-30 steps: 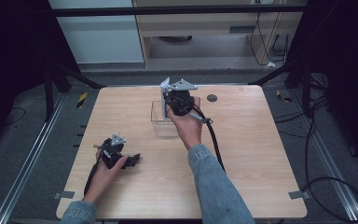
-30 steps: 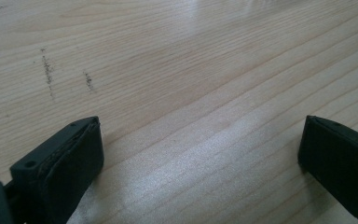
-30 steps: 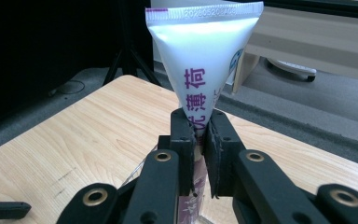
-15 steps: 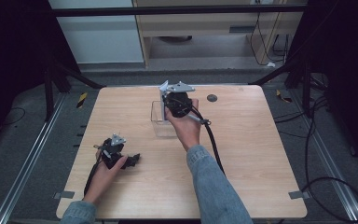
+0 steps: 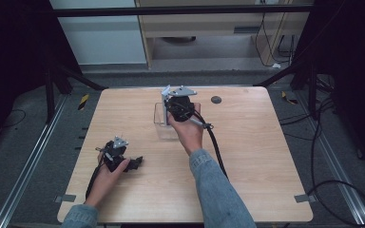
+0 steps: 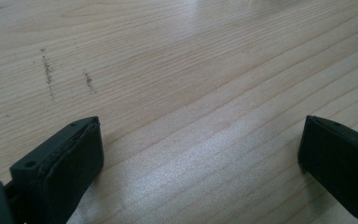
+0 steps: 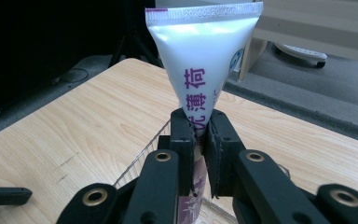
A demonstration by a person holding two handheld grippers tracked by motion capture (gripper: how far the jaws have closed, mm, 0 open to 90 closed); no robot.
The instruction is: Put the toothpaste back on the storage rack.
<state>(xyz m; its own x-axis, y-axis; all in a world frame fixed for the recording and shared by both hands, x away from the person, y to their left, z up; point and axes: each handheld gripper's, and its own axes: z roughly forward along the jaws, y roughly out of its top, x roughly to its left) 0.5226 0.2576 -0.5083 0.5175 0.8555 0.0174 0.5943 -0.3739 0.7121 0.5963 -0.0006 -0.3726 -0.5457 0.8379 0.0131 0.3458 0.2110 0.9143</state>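
Now the right hand-held gripper (image 7: pixel 199 140), pinching a white printed tube (image 7: pixel 204 60), has edged left over the clear plastic box (image 5: pixel 160 119); left hand-held gripper (image 6: pixel 200 154) rests spread on the bench (image 5: pixel 266 156).

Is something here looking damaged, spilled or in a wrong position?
Nothing stands out. The right gripper pinches a white tube above a clear box; the left gripper rests open on the table, which bears only faint dark scuffs.

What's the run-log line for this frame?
left gripper: open, low over bare table | right gripper: shut on white tube, crimped end up, over clear container
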